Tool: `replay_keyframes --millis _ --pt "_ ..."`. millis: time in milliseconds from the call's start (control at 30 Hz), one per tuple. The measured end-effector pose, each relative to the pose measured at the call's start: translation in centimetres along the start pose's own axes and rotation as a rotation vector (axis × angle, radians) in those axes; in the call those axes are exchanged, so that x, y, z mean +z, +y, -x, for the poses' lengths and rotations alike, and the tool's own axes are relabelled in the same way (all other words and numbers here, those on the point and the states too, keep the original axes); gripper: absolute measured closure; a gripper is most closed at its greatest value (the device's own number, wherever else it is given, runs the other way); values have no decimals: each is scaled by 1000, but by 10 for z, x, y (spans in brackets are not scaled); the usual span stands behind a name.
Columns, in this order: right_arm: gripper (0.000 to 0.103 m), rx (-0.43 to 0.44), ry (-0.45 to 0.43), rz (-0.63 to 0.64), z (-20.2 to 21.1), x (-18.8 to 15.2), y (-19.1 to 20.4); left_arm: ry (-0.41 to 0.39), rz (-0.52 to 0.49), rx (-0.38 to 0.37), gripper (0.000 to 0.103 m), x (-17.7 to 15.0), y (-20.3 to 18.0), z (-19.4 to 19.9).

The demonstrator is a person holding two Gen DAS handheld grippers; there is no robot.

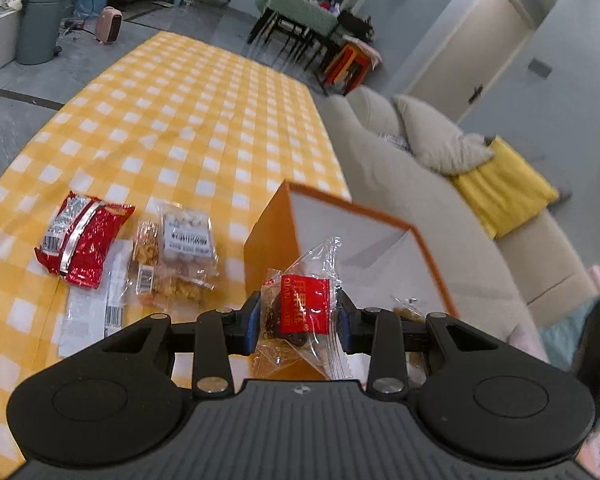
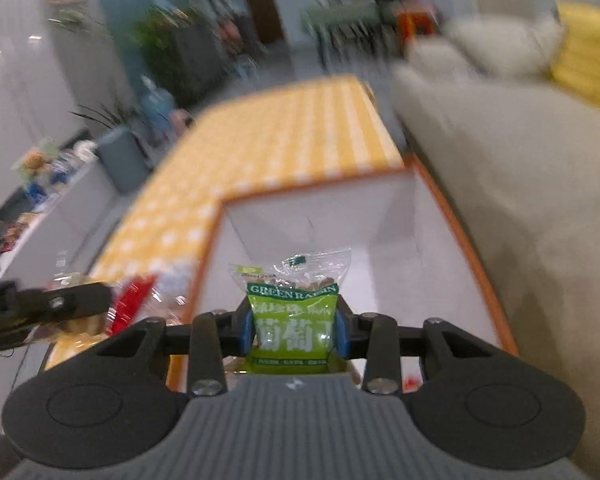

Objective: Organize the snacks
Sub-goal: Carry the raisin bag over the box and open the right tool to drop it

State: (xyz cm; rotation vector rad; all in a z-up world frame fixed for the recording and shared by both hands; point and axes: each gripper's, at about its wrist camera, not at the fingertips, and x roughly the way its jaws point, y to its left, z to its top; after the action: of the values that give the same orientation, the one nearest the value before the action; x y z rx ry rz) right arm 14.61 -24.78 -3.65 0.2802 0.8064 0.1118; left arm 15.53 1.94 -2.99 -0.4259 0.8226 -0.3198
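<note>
— Two packets, each pinched: left tongs (image 1: pixel 297 322) clamp a red-labelled clear packet (image 1: pixel 302 308), right tongs (image 2: pixel 294 330) clamp a green raisin packet (image 2: pixel 294 312).

— Where?

— Both hang over the orange box (image 1: pixel 270 236) on the checked bench (image 1: pixel 188 120). More snack bags (image 1: pixel 82 238) lie left of it.

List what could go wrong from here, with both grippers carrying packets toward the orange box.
1. The left gripper pinches the red-label packet over the orange box near its rim; released now, it might land outside.
2. The right gripper holds the green raisin packet over the same opening, with the left one close beside it; they could collide.
3. A bump could shove the box toward the red foil bag.
</note>
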Motion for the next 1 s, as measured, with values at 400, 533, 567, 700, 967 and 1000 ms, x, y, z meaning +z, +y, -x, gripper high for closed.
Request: replay_keyframes --millis 400,533,567,700,967,1000 --pt "65 -149 260 24 -88 10 -3 42 96 17 62 -5 30 -4" --pt "64 -131 296 -9 -93 13 -6 49 96 20 62 -5 32 -6" --pt "56 -143 303 -7 -94 12 -7 53 96 22 62 -5 33 -7" --pt "20 -153 312 -4 -87 9 -7 62 103 15 62 -6 33 -8" --pt "66 -146 244 68 -83 23 4 57 101 -6 62 -5 30 -3" --pt "80 -141 242 80 -86 28 7 57 101 -6 62 -5 30 -3"
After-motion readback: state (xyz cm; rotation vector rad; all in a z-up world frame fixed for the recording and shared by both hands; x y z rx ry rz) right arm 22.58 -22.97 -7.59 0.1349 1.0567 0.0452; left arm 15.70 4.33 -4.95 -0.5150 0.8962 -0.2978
